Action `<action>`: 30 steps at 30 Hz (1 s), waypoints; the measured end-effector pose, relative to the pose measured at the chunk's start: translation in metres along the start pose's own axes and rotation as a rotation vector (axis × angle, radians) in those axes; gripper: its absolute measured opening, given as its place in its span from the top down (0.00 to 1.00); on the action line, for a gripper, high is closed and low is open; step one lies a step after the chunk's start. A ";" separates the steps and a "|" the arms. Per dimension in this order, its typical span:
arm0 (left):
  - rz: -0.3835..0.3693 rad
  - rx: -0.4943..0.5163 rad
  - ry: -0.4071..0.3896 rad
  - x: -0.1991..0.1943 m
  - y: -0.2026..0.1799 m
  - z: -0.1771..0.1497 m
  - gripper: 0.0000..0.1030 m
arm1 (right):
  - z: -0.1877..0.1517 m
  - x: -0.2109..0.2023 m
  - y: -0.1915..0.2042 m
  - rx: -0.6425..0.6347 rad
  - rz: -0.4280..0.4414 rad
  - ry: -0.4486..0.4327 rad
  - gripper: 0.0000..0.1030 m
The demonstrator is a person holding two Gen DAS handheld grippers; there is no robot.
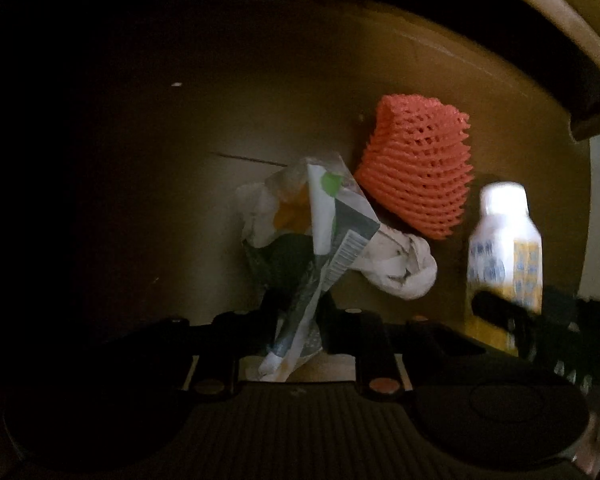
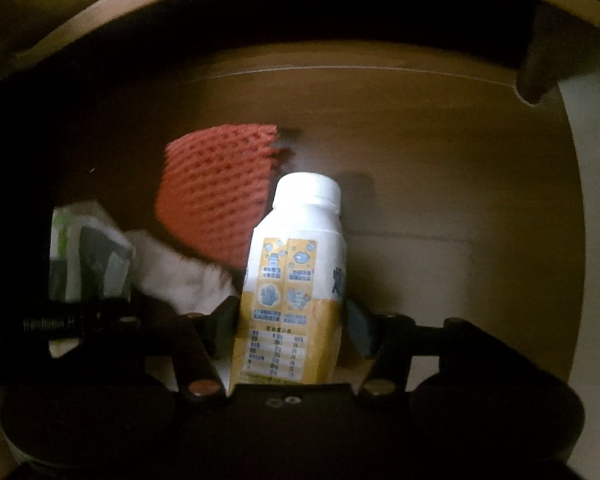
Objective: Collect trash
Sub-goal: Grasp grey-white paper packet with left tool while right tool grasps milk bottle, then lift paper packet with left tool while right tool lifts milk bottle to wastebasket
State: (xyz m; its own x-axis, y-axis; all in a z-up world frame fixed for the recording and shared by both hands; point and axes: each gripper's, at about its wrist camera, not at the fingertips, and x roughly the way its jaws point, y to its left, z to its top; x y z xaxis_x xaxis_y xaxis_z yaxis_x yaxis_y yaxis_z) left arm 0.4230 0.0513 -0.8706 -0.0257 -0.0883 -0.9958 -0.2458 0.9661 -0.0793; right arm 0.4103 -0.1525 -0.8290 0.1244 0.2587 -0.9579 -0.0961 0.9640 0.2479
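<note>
My left gripper point(image 1: 296, 314) points down and is shut on a crumpled printed wrapper point(image 1: 320, 216), which sticks out past the fingers. A crumpled white tissue point(image 1: 400, 268) lies against the wrapper, and an orange foam net point(image 1: 416, 168) sits just beyond both. To the right stands a white bottle point(image 1: 504, 240) with a yellow label. In the right wrist view that bottle point(image 2: 300, 248) stands upright between my right gripper's point(image 2: 290, 320) pads, which rest against both its sides. The foam net point(image 2: 216, 200), tissue point(image 2: 180, 272) and wrapper point(image 2: 88, 256) lie to its left.
Everything rests on a round brown wooden shelf point(image 2: 440, 160) in dim light. A second round wooden top point(image 2: 100, 0) overhangs it, carried by a dark leg point(image 2: 536, 60). Pale floor point(image 2: 596, 200) shows past the shelf's right edge.
</note>
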 end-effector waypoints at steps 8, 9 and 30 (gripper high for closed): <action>-0.055 -0.043 0.003 -0.096 -0.001 -0.030 0.81 | -0.029 -0.095 0.017 0.083 0.042 -0.016 0.46; -0.062 -0.045 -0.002 -0.111 -0.002 -0.033 0.81 | -0.030 -0.111 0.021 0.078 0.039 -0.021 0.46; -0.172 0.077 -0.155 -0.496 -0.028 -0.076 0.81 | -0.022 -0.481 0.136 0.017 0.127 -0.250 0.46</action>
State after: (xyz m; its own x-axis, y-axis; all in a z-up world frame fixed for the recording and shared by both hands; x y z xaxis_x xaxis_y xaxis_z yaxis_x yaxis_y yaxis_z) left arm 0.3694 0.0495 -0.3708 0.1605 -0.2204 -0.9621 -0.1585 0.9563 -0.2455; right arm 0.3154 -0.1475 -0.3376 0.3526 0.3828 -0.8539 -0.1100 0.9231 0.3685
